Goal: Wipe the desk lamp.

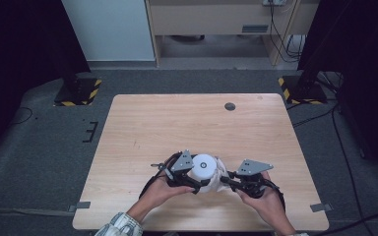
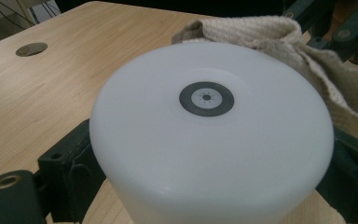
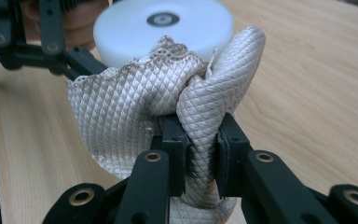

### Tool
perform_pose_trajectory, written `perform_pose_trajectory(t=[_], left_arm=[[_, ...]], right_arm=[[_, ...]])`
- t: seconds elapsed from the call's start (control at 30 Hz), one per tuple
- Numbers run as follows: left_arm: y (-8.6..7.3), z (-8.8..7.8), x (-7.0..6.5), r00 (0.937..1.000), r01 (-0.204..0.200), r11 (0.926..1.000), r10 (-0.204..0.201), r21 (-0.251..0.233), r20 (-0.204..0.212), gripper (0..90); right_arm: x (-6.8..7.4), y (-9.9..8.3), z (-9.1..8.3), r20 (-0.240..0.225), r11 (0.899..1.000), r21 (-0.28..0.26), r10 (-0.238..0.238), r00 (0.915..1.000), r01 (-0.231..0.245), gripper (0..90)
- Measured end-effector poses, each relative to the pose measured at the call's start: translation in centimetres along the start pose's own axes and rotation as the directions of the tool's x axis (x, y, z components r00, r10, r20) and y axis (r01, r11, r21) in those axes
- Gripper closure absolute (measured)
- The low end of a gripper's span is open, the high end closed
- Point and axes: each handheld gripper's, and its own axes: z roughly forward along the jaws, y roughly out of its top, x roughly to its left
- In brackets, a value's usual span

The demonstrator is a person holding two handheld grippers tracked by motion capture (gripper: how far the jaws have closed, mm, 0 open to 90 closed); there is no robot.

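The left hand-held gripper (image 1: pixel 197 183) clamps the white cylinder (image 2: pixel 209 135) on the wooden surface (image 1: pixel 177 123). The right hand-held gripper (image 3: pixel 200 154) pinches the cream cloth (image 3: pixel 168 93), which touches that cylinder.

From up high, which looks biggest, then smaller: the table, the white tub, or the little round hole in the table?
1. Table, by far the biggest.
2. White tub.
3. Hole, the smallest, though it sits farther from the camera.

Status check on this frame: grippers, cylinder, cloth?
Left gripper clamped on white cylinder. Right gripper pinching cloth against cylinder's side. Nothing in the way.
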Motion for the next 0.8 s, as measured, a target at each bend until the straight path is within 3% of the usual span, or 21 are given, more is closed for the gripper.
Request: perform_pose_trajectory(t=[0.07, 0.1, 0.13, 0.17, 0.2, 0.3, 0.43, 0.47, 0.5, 0.53, 0.63, 0.67, 0.8], left_arm=[[0.0, 0.0, 0.0, 1.0, -0.003, 1.0, 0.003, 0.001, -0.002, 7.0], [0.0, 0.0, 0.0, 1.0, -0.002, 1.0, 0.002, 0.0, -0.002, 7.0], [0.0, 0.0, 0.0, 1.0, -0.002, 1.0, 0.002, 0.0, -0.002, 7.0], [-0.1, 0.0, 0.0, 1.0, -0.002, 1.0, 0.002, 0.0, -0.003, 7.0], [-0.1, 0.0, 0.0, 1.0, -0.002, 1.0, 0.002, 0.0, -0.003, 7.0], [-0.1, -0.1, 0.0, 1.0, 0.0, 1.0, 0.0, 0.001, -0.004, 7.0], [-0.1, -0.1, 0.0, 1.0, -0.001, 1.0, 0.001, 0.003, -0.004, 7.0], [-0.1, -0.1, 0.0, 1.0, -0.001, 1.0, 0.001, 0.003, -0.004, 7.0], [-0.1, -0.1, 0.0, 1.0, -0.001, 1.0, 0.001, 0.003, -0.004, 7.0], [-0.1, -0.1, 0.0, 1.0, -0.001, 1.0, 0.001, 0.003, -0.004, 7.0], [0.0, 0.0, -0.1, 1.0, -0.002, 1.0, 0.002, 0.003, -0.001, 7.0], [0.0, 0.0, -0.1, 1.0, -0.004, 1.0, 0.004, 0.004, 0.0, 7.0], [0.0, 0.0, -0.1, 1.0, -0.004, 1.0, 0.004, 0.003, -0.001, 6.9]], right_arm=[[-0.1, -0.2, 0.3, -0.009, 1.0, 0.018, 0.003, 1.0, -0.003, 76.8], [-0.2, -0.6, 1.0, -0.01, 0.997, 0.075, -0.001, 1.0, 0.001, 76.7], [-0.2, -0.6, 1.0, -0.01, 0.997, 0.075, -0.001, 1.0, 0.001, 76.7], [-0.1, -1.1, 1.7, -0.016, 0.991, 0.137, -0.007, 0.9998, 0.009, 76.7], [-0.1, -1.2, 2.1, -0.019, 0.986, 0.165, -0.011, 0.9998, 0.014, 76.7], [0.0, -1.4, 2.4, -0.021, 0.981, 0.191, -0.016, 0.9996, 0.02, 76.8], [0.2, -1.0, 1.9, -0.008, 0.988, 0.151, -0.026, 0.9996, 0.027, 76.9], [0.2, -0.7, 1.4, -0.006, 0.992, 0.12, -0.024, 0.9997, 0.024, 76.9], [-0.2, 0.0, 0.5, 0.005, 0.999, 0.037, -0.006, 1.0, 0.005, 77.0], [-0.2, 0.0, 0.5, 0.005, 0.999, 0.037, -0.006, 1.0, 0.005, 77.0], [-1.1, 0.6, 0.0, 0.027, 0.999, -0.034, 0.016, 0.9995, -0.016, 77.1], [-1.9, 0.8, 0.6, 0.02, 0.998, -0.04, 0.044, 0.9988, -0.043, 77.1], [-2.5, 0.6, 1.9, 0.011, 0.999, 0.005, 0.038, 0.9992, -0.038, 77.1]])
